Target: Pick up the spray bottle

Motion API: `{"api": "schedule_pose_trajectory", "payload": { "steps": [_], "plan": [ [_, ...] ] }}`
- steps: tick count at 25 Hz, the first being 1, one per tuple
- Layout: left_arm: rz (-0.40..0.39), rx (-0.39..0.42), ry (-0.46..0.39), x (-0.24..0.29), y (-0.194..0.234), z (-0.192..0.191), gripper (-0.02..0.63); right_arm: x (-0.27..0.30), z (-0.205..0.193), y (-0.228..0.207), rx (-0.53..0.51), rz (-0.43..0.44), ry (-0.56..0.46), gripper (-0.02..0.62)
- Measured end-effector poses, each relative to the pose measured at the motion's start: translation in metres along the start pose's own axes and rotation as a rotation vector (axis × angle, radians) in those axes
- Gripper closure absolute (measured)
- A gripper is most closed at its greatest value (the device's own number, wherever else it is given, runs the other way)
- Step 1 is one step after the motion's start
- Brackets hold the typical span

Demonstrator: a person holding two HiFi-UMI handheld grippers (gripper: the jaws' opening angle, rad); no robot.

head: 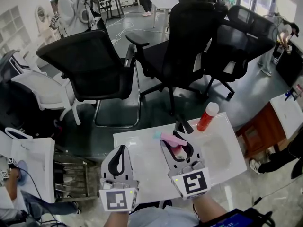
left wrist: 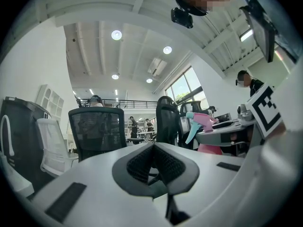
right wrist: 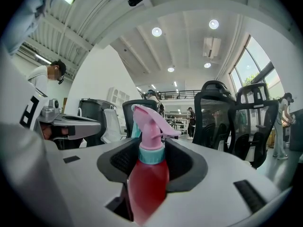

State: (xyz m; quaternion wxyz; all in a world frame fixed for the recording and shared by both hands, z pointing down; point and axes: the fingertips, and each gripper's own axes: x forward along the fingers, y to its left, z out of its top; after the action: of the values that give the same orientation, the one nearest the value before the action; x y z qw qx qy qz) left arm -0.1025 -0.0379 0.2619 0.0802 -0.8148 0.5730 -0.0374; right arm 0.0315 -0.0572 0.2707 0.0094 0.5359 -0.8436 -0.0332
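Observation:
The spray bottle (right wrist: 147,178) has a red body, a teal collar and a pink trigger head. It stands upright between the jaws of my right gripper (right wrist: 152,150), which is shut on its neck and upper body. In the head view its pink head (head: 173,139) shows above the white table (head: 142,150), between the jaws of the right gripper (head: 177,148). My left gripper (head: 120,151) is beside it on the left, shut with nothing in it. In the left gripper view that left gripper (left wrist: 152,148) has its pads touching, and the spray bottle (left wrist: 207,122) shows at the right.
A red bottle with a white cap (head: 207,117) stands at the table's far right. A small black object (head: 183,125) lies near it. Black office chairs (head: 94,65) (head: 189,27) crowd the far side of the table. A wooden cabinet (head: 258,126) stands at the right.

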Motion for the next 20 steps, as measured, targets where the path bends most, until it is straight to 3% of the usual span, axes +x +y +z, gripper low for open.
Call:
{"api": "schedule_pose_trajectory", "payload": {
  "steps": [20],
  "plan": [
    [-0.004,0.0,-0.012,-0.009,0.004,0.001,0.591,-0.004,0.002,0.012,-0.019,0.001,-0.002,0.423]
  ]
}}
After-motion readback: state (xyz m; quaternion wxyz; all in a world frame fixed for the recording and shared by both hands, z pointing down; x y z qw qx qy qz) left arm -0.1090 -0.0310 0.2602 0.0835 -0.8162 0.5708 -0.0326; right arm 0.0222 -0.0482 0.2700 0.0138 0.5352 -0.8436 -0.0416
